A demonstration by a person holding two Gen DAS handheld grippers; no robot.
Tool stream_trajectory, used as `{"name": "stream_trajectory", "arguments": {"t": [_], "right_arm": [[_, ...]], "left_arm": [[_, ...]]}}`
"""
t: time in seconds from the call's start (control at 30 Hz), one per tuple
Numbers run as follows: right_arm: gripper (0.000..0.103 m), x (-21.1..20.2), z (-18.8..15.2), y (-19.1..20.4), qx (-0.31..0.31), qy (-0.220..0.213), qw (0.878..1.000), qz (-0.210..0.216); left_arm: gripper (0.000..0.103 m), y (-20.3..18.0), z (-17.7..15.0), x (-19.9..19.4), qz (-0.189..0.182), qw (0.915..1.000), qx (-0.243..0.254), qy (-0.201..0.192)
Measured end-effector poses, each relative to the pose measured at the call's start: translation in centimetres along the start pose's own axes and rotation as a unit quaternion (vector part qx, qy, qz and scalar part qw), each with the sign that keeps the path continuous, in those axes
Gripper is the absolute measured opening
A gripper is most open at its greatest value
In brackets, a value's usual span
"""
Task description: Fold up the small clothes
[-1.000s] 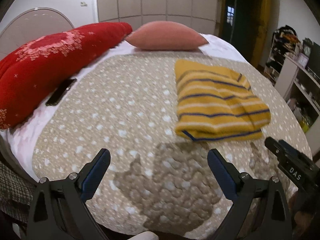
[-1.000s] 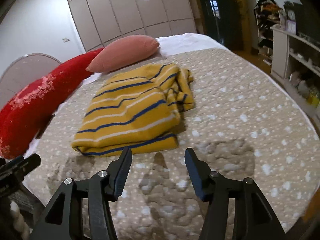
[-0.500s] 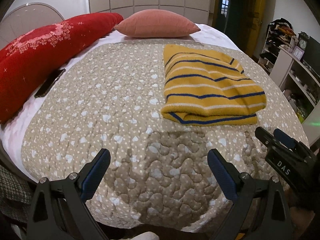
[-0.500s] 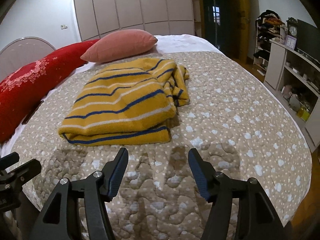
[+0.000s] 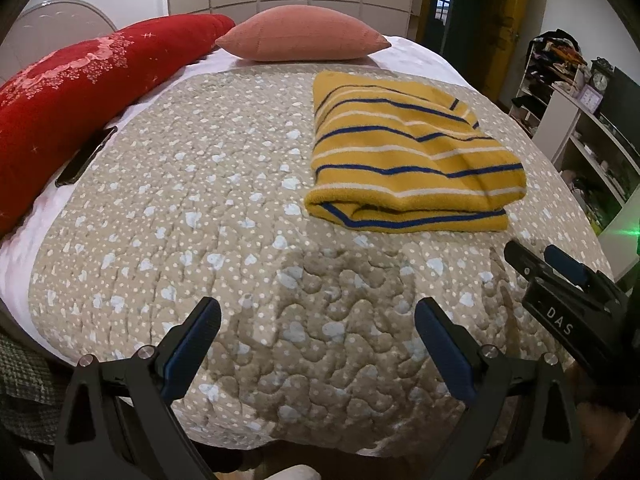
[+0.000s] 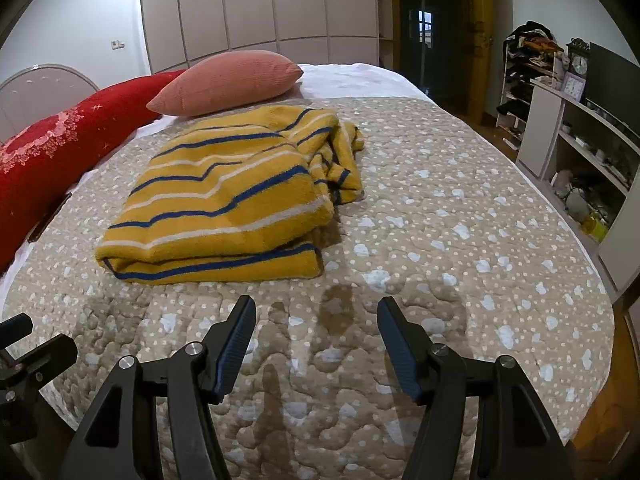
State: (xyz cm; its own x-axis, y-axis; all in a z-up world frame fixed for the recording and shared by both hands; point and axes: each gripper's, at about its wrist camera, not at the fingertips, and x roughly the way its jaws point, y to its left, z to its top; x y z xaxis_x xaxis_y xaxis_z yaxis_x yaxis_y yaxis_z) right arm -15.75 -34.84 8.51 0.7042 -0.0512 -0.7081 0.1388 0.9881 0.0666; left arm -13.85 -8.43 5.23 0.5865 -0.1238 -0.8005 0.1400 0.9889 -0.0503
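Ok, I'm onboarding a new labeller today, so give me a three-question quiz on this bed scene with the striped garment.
1. True or false: the left gripper is clamped on the yellow striped garment.
2. Which lies nearest the garment's far edge? A) pink pillow B) red bolster C) black phone
3. Fill in: the right side of the garment, seen from the right gripper, is ____ rather than flat.

Key:
1. False: both grippers are open and empty, over the quilt in front of the garment.
2. A.
3. Bunched: loose folds spill out beside the neat stack.
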Motion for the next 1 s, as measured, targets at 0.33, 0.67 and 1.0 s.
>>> {"name": "stream_trajectory", "arguments": {"t": [0.33, 0.67, 1.0], "right_arm": [[0.068, 0.2, -0.5, 0.3, -0.005, 0.006, 1.0, -0.006], [0.069, 0.2, -0.5, 0.3, -0.006, 0.005, 1.0, -0.006], [0.069, -0.1, -0.5, 0.9, -0.017, 0.0, 1.0, -0.011]], "left_arm": [[0.097, 0.0, -0.1, 0.4, -0.006, 0.9999, -0.003, 0.012], [0.097, 0.1, -0.2, 0.8, -0.012, 0.9997, -0.007, 0.02], [0.097, 0.2, -0.4, 1.3, -0.014, 0.9996, -0.006, 0.026]]}}
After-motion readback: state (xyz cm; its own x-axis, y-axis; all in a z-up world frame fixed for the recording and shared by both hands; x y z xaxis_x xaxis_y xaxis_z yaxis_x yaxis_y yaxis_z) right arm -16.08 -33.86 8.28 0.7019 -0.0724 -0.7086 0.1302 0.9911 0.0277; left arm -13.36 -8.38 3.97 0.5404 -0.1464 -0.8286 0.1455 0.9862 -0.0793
